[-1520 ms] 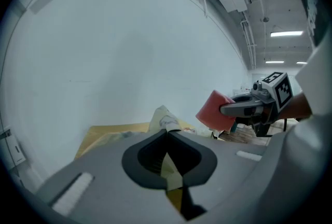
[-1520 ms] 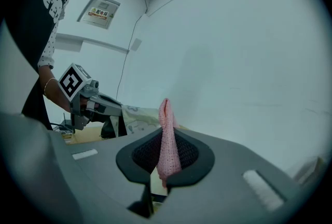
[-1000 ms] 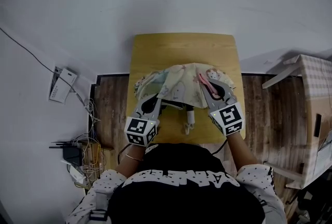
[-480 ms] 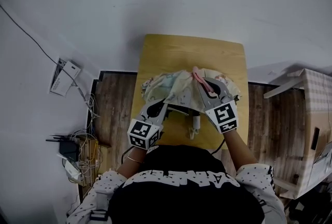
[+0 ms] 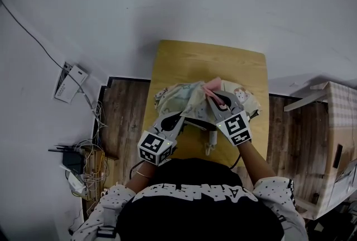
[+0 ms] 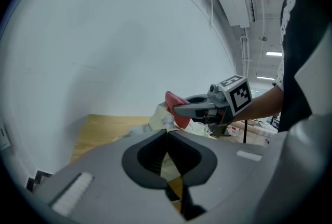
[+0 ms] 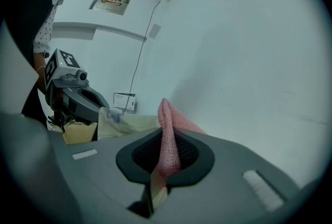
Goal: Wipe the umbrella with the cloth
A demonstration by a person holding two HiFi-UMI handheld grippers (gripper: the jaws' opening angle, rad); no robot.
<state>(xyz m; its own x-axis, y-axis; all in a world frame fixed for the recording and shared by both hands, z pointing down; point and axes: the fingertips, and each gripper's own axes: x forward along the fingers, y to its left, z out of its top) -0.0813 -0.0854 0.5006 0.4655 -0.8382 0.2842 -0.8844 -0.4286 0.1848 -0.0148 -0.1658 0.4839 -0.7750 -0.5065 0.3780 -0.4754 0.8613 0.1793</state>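
Observation:
A small umbrella [image 5: 181, 97] with a pale patterned canopy lies on the wooden table [image 5: 212, 61], its light handle [image 5: 211, 139] pointing toward me. My left gripper [image 5: 179, 117] is shut on the canopy's near left edge; cream fabric [image 6: 158, 114] shows just past its closed jaws [image 6: 167, 132]. My right gripper [image 5: 213, 97] is shut on a pink cloth [image 5: 210, 89] that rests on top of the canopy near its middle. In the right gripper view the cloth [image 7: 167, 124] stands folded between the jaws [image 7: 163, 140], with the canopy [image 7: 129, 124] and the left gripper [image 7: 85, 101] beyond it.
The table stands against a white wall. A cardboard box [image 5: 334, 123] sits on the floor at the right. Cables and a black router [image 5: 75, 163] lie on the floor at the left, and a white device [image 5: 70, 82] lies beside them.
The right gripper has dragged the pink cloth leftward and nearer to me across the canopy. The left gripper has kept its hold in place.

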